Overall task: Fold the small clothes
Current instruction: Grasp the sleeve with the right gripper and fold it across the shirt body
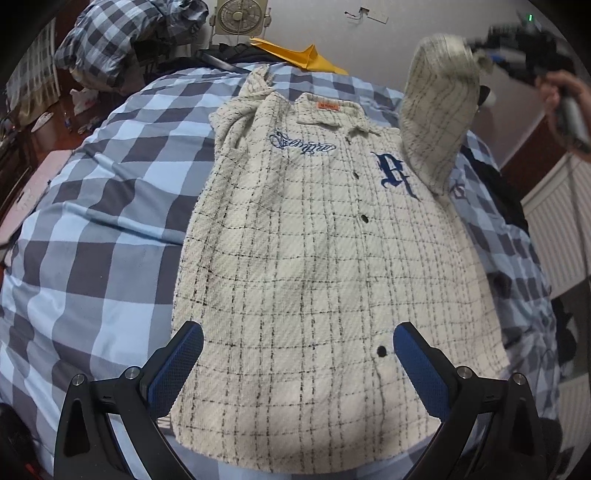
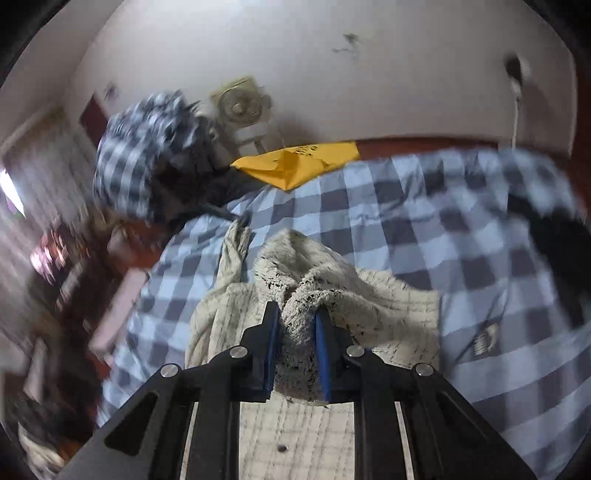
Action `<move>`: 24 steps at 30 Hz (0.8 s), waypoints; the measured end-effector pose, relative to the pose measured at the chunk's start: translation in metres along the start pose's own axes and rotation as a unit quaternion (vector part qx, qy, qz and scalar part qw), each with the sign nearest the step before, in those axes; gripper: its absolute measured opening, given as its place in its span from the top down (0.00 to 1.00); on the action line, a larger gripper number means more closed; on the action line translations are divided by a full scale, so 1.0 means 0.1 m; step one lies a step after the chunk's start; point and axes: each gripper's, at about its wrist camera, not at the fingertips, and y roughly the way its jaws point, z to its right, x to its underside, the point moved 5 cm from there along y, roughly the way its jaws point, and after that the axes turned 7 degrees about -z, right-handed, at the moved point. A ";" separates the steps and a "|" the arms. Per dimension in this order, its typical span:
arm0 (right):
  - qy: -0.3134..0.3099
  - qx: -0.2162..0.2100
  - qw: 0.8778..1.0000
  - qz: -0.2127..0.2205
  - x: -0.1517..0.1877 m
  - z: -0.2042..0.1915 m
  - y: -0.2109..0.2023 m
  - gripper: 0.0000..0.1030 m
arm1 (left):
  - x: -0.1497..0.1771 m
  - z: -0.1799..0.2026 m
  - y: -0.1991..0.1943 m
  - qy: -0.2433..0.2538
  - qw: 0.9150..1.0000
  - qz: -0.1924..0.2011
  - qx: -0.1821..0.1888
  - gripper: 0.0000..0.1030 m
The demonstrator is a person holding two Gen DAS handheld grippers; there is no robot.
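A cream shirt (image 1: 314,240) with a thin black check and blue lettering lies front up on the bed, collar at the far end. My left gripper (image 1: 297,345) hovers open over its near hem, nothing between the blue pads. The shirt's right sleeve (image 1: 439,110) is lifted high off the bed, pinched at its cuff by my right gripper (image 1: 491,51), held by a hand at the upper right. In the right wrist view my right gripper (image 2: 295,325) is shut on the bunched sleeve cuff (image 2: 299,343), with the shirt (image 2: 295,435) hanging below.
The bed is covered by a blue, grey and white checked quilt (image 1: 110,229). A yellow envelope (image 1: 295,53) lies at the far edge, beside a checked pillow pile (image 1: 122,40) and a small fan (image 1: 240,16). Dark clothing (image 1: 498,192) sits to the shirt's right.
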 end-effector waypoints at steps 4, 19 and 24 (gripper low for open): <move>0.025 -0.094 0.995 -0.002 0.00 -0.62 -0.03 0.84 | 0.02 -0.01 0.01 -0.001 1.000 0.000 0.001 0.00; -0.062 0.129 0.982 -0.120 0.80 0.22 1.00 0.03 | 0.04 0.05 0.01 0.002 1.000 -0.006 0.019 0.00; -0.134 0.315 0.916 -0.209 1.19 1.36 1.54 0.03 | 0.05 0.08 0.11 0.012 1.000 -0.017 0.006 0.00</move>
